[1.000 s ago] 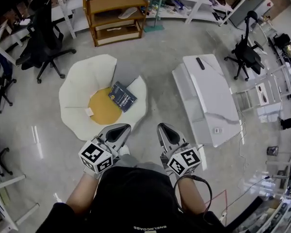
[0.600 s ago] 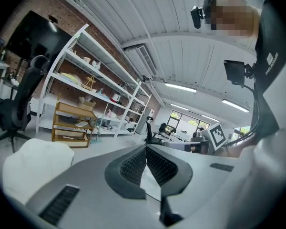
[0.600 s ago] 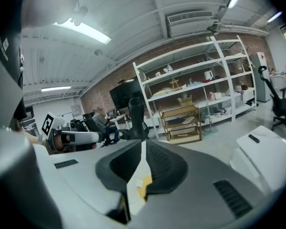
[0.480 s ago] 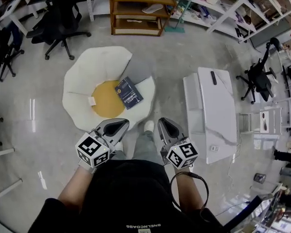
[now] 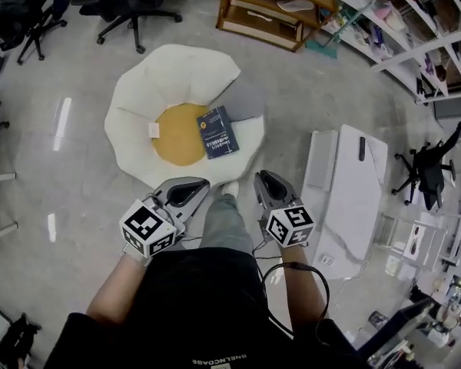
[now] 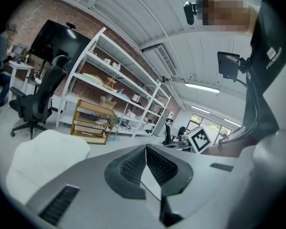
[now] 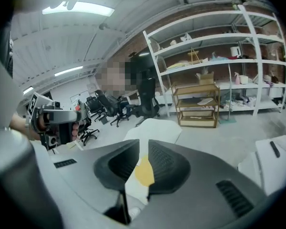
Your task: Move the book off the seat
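The dark book (image 5: 217, 132) lies flat on the white seat (image 5: 134, 102), above frame centre. Lower down, the left tongs (image 5: 192, 190) are pressed together, while the right tongs (image 5: 264, 184) are opening, empty.

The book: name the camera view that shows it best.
Head view: the book lies in full sight on the seat, cover up. The left gripper view shows only the seat's white edge; the right gripper view shows its yellow middle, no book.
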The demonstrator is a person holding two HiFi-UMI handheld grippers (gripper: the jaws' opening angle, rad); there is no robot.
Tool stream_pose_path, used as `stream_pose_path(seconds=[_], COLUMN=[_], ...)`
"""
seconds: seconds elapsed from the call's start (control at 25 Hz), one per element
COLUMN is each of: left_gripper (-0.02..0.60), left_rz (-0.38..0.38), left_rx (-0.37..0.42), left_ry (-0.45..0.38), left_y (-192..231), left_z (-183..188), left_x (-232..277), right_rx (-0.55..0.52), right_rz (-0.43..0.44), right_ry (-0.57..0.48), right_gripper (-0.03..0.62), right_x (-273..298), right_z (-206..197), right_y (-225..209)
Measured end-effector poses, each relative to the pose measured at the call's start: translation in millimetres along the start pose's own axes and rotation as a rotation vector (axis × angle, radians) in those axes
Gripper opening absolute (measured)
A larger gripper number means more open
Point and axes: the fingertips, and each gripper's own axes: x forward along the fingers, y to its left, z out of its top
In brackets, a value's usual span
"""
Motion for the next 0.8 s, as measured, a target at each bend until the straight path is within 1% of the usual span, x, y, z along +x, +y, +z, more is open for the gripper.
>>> stream_pose_path(seconds=[0.2,0.32,0.44,0.72,0.8], left_gripper=[0.006,0.006,0.006,0.006,0.006], left_rz=[0.053,0.090,0.125,0.172,0.184], left_rx=[-0.043,-0.073,-0.108,-0.181,-0.201], left_ry=[0.005,0.014,0.012,0.008,0.014], left_y=[19,25,34,67,74], left_z=[-15,-27,-39,-73,-84], left_x=[20,31,41,60,64], right_rx=[0.003,0.002,0.006,0.011,0.008], right_rz=[0.022,0.053,0.074,0.104,0.118], right_ry=[0.103,0.182,0.242,0.356,0.392], right_gripper=[0.051,0.075,0.083,0.129,0.154], right_x=[51,77,102,162,176], right_z=[-20,-41,-60,-105,-120], right_y=[-41,-59,-77,-107,-114])
